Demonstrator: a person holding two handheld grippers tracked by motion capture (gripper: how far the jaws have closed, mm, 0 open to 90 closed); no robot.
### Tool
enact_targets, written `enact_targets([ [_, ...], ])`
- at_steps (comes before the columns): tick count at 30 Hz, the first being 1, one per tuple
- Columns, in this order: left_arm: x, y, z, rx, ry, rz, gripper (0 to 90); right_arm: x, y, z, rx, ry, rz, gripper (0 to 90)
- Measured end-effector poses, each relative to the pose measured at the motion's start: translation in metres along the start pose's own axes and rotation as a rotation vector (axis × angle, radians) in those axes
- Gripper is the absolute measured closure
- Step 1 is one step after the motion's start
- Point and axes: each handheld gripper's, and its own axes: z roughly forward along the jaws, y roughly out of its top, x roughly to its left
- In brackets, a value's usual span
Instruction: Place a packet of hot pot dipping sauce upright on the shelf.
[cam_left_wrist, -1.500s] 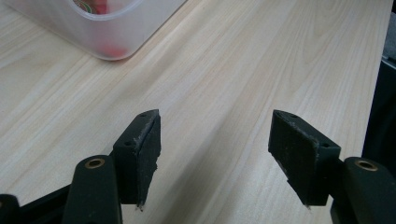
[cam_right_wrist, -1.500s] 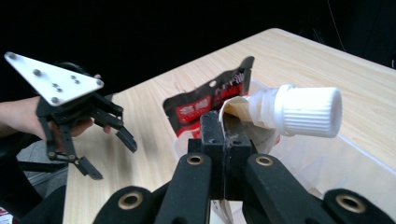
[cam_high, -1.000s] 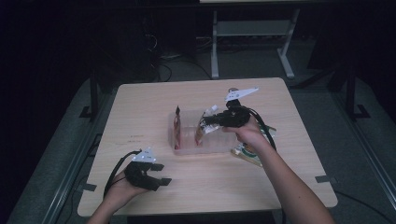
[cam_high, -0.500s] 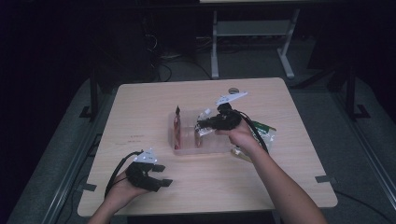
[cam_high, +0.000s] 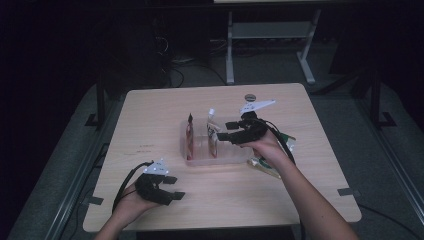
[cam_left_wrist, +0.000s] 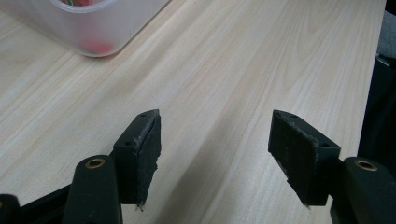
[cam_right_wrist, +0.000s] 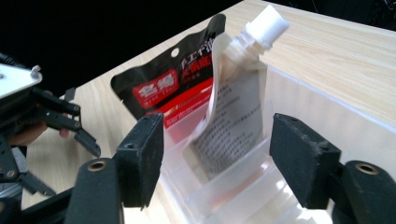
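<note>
**A:** Your right tool (cam_high: 223, 131) has just been opening, and its jaws now stand apart over the clear plastic bin (cam_high: 197, 159) with nothing pressed between the pads. The spouted pouch (cam_right_wrist: 236, 107) stands in a slot of the bin, leaning a little, right in front of those pads. I'd say the drop is done. What do you do from here?

**B:** Lift the tool straight up and back, so neither pad catches the white cap (cam_right_wrist: 267, 21) or drags the film sideways. The pouch is soft, glossy and printed, stiff only at the spout, so it will likely flop if you brush it. Check that it stays seated between the ribs.

**A:** And the red and black pouch (cam_right_wrist: 180, 86)?

**B:** It stands just behind the spouted one, in the next slot, flat and shiny with a hang hole near its top. Leave it alone. The bin walls are translucent, smooth and thin, so I would expect the bin to slide on the pale wood-grain surface (cam_high: 320, 130) if you knock it.

**A:** Your left tool (cam_high: 171, 187)?

**B:** It rests low near the front edge of the surface, jaws wide apart and empty, well clear of the bin. More packets (cam_high: 267, 165) lie by your right wrist, partly hidden. Approach the next one with the rough black pads flat to its faces.
</note>
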Motion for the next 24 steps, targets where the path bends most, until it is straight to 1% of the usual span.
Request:
enact_targets([
  [2, 0.000, 0.000, 0.000, 0.000, 0.000, -0.003, 34.1, 0.002, -0.003, -0.005, 0.004, -0.009, -0.001, 31.8],
  [3, 0.001, 0.000, 0.000, 0.001, 0.001, -0.003, 34.1, 0.003, -0.005, -0.006, 0.006, -0.008, -0.009, 31.4],
  [5, 0.001, 0.000, 0.000, 0.002, 0.000, -0.005, 34.1, 0.006, -0.010, -0.012, 0.011, -0.026, -0.021, 30.5],
  [7, 0.001, 0.000, 0.000, 0.001, 0.003, -0.004, 34.1, 0.008, -0.012, -0.016, 0.029, -0.031, -0.028, 28.8],
  [9, 0.001, 0.000, -0.001, 0.001, 0.005, -0.001, 34.1, 0.012, -0.014, -0.021, 0.046, -0.048, -0.065, 28.7],
  [10, 0.001, 0.000, -0.001, 0.001, 0.003, -0.007, 34.1, 0.014, -0.016, -0.024, 0.039, -0.046, -0.073, 28.7],
  [12, 0.001, -0.001, -0.001, 0.001, 0.005, -0.004, 34.1, 0.016, -0.019, -0.028, 0.033, -0.043, -0.073, 28.7],
  [13, 0.001, -0.001, -0.001, -0.002, 0.006, -0.009, 34.1, 0.018, -0.022, -0.030, 0.037, -0.042, -0.076, 28.7],
  [15, 0.002, -0.001, -0.001, 0.000, 0.010, -0.004, 34.1, 0.020, -0.026, -0.033, 0.039, -0.043, -0.086, 28.7],
  [17, 0.003, -0.001, -0.002, -0.001, 0.010, -0.011, 34.1, 0.022, -0.030, -0.037, 0.045, -0.050, -0.089, 28.8],
  [19, 0.003, -0.002, -0.002, -0.003, 0.010, -0.017, 34.1, 0.023, -0.035, -0.040, 0.044, -0.051, -0.088, 28.8],
  [23, 0.003, -0.001, -0.002, -0.001, 0.013, -0.013, 34.1, 0.026, -0.044, -0.046, 0.053, -0.052, -0.090, 28.8],
  [24, 0.003, -0.002, -0.002, -0.001, 0.013, -0.017, 34.1, 0.028, -0.047, -0.048, 0.051, -0.044, -0.087, 28.8],
])
